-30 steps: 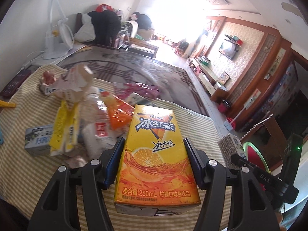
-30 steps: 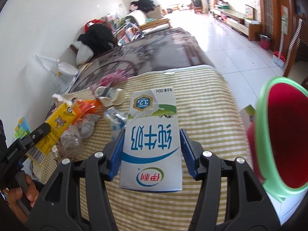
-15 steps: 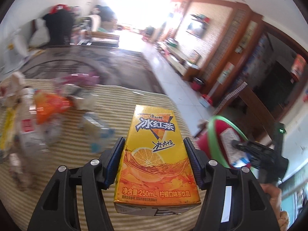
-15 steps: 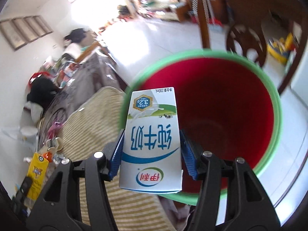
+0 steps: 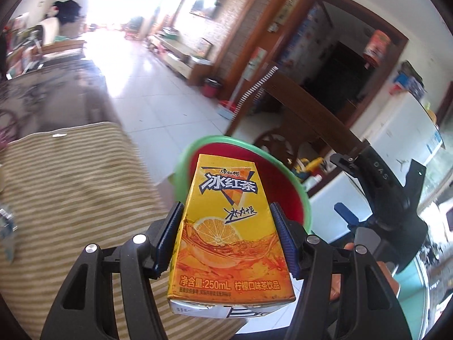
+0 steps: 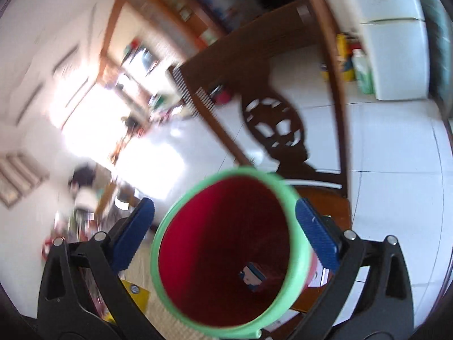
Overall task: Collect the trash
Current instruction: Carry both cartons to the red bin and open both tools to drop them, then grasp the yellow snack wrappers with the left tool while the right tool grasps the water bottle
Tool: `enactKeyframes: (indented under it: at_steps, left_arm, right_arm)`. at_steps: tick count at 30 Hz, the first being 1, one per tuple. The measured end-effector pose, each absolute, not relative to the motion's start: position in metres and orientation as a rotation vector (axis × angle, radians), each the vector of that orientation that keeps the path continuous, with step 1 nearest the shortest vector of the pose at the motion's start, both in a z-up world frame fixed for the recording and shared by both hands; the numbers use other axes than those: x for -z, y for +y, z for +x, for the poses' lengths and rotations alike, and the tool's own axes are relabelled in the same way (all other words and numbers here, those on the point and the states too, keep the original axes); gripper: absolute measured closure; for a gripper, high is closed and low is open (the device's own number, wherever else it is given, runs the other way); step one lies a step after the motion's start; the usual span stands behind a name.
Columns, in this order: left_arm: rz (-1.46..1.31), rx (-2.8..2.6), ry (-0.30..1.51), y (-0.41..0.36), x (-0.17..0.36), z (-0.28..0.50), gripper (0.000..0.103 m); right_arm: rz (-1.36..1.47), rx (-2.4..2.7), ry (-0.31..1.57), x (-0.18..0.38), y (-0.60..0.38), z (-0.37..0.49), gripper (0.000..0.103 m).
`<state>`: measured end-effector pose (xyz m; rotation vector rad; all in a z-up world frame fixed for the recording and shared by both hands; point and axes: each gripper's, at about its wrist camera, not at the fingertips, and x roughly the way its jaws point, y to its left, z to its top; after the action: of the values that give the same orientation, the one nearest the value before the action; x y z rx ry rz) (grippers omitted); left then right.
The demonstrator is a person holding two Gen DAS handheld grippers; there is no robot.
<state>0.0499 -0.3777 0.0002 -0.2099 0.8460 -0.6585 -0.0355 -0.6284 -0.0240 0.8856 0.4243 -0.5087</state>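
Note:
My left gripper (image 5: 228, 226) is shut on an orange iced-tea carton (image 5: 229, 226) and holds it just in front of the red bin with a green rim (image 5: 304, 201). My right gripper (image 6: 225, 228) is open and empty right above the same bin (image 6: 181, 206). A small carton-like item (image 6: 252, 276) lies at the bin's bottom. The right gripper also shows at the right of the left wrist view (image 5: 376, 187).
The striped tablecloth (image 5: 73, 175) covers the table at the left, with a bottle edge (image 5: 5, 226) at the far left. A dark wooden chair (image 6: 286, 119) stands behind the bin. A white fridge (image 6: 396, 42) is at the far right.
My right gripper has opened and the milk carton has left it and gone into the bin. My left gripper has swung right with the tea carton, from the trash pile to the bin.

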Motion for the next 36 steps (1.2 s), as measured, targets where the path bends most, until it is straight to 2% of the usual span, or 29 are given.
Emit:
enactKeyframes:
  at_steps: [4,7,10,18,27,36]
  left_arm:
    - [-0.183,0.698,0.865,-0.404,0.005,0.061,0.043]
    - [-0.170,0.683,0.872,-0.404,0.010,0.065,0.029]
    - [-0.186,0.638,0.854,-0.386,0.009,0.060,0.028]
    - [-0.317,0.407,0.799,-0.265,0.004,0.041,0.028]
    - [-0.389,-0.032,0.746,-0.079,0.004,0.001,0.027]
    - [-0.520,-0.208,0.835,0.037,0.031,-0.007,0.029]
  right_arm:
    - [0.871,0.514,0.440,0.026,-0.626,-0.032,0.005]
    - [0.836,0.509,0.430,0.019,-0.622,-0.026,0.005]
    - [0.778,0.493,0.429,0.009,-0.612,-0.017,0.005]
    - [0.605,0.380,0.476,-0.009,-0.551,0.018,0.005]
    - [0.447,0.110,0.637,-0.006,-0.444,0.069,0.005]
    - [0.283,-0.312,0.731,-0.010,-0.291,0.087,0.006]
